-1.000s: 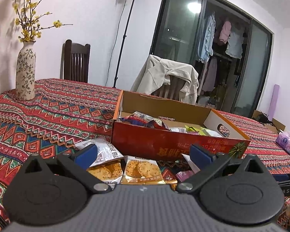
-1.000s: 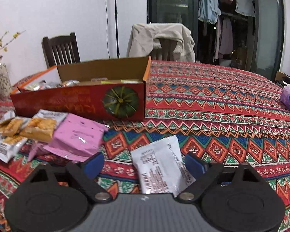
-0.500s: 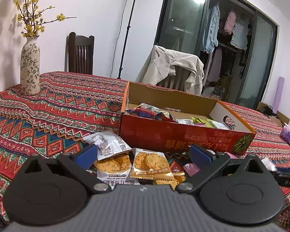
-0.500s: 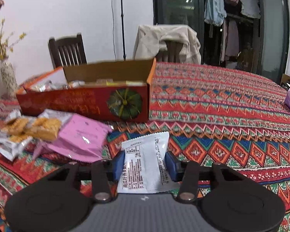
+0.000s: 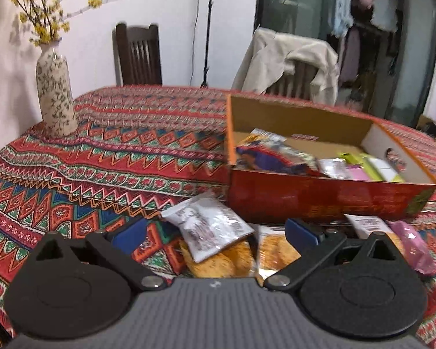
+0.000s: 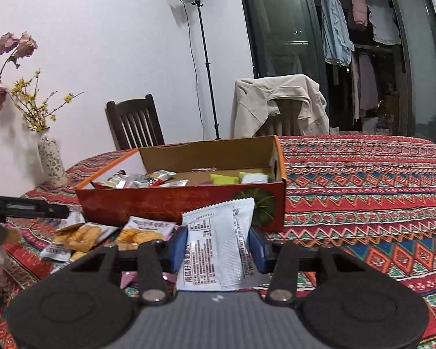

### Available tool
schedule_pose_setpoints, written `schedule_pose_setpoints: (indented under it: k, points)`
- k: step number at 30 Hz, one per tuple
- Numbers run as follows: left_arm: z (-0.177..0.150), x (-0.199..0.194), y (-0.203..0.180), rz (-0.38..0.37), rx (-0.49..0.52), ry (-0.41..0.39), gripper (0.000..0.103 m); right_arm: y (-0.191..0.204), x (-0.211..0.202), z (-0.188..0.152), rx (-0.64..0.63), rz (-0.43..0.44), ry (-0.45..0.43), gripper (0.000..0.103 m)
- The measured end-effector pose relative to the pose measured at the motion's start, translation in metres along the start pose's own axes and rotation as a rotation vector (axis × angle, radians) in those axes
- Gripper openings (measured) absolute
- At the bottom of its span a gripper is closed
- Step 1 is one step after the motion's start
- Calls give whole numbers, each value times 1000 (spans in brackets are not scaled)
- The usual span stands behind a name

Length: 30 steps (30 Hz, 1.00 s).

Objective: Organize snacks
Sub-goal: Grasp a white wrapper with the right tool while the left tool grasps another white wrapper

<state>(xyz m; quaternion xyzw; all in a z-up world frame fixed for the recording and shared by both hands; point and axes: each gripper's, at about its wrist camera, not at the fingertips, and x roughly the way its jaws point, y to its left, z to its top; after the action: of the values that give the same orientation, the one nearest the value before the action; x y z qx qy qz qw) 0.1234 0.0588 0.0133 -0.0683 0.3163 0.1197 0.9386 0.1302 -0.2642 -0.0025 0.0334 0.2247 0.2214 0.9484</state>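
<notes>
Left wrist view: low over the counter, looking forward between the open fingers of the left hand-held gripper. Faces the red cardboard box from its long front side, left of centre, close; loose snack packets just ahead.

Right wrist view: slightly higher, looking along the right hand-held gripper, facing the same box from nearer its right end.

Shared by the 2 views: box, packet pile, floral vase, dark wooden chair, jacket-draped chair.
</notes>
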Motion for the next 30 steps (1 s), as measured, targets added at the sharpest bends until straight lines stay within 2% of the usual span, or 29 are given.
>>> schedule_pose_setpoints:
  k: [5, 8, 13, 15, 16, 17, 19, 23, 30]
  points:
    - [11, 36, 7, 33, -60, 109, 103, 4, 4, 0, 8, 4, 0, 45]
    - [16, 46, 10, 55, -101, 116, 103, 6, 6, -1, 11, 0, 4, 45]
    - [16, 56, 6, 88, -108, 141, 103, 7, 9, -2, 13, -4, 10, 45]
    - [14, 56, 7, 80, -123, 142, 96, 6, 10, -3, 14, -5, 13, 45]
    - [13, 57, 9, 70, -130, 145, 84, 6, 10, -3, 15, -6, 14, 45]
    - [12, 55, 9, 73, -129, 137, 81, 7, 11, -4, 15, -6, 15, 45]
    - [10, 51, 11, 77, -125, 125, 59, 7, 12, -3, 14, -5, 20, 46]
    - [7, 42, 20, 56, -133, 109, 55, 8, 13, -4, 15, -7, 26, 46]
    - [1, 23, 31, 49, -120, 53, 54, 11, 14, -3, 8, -15, 30, 46]
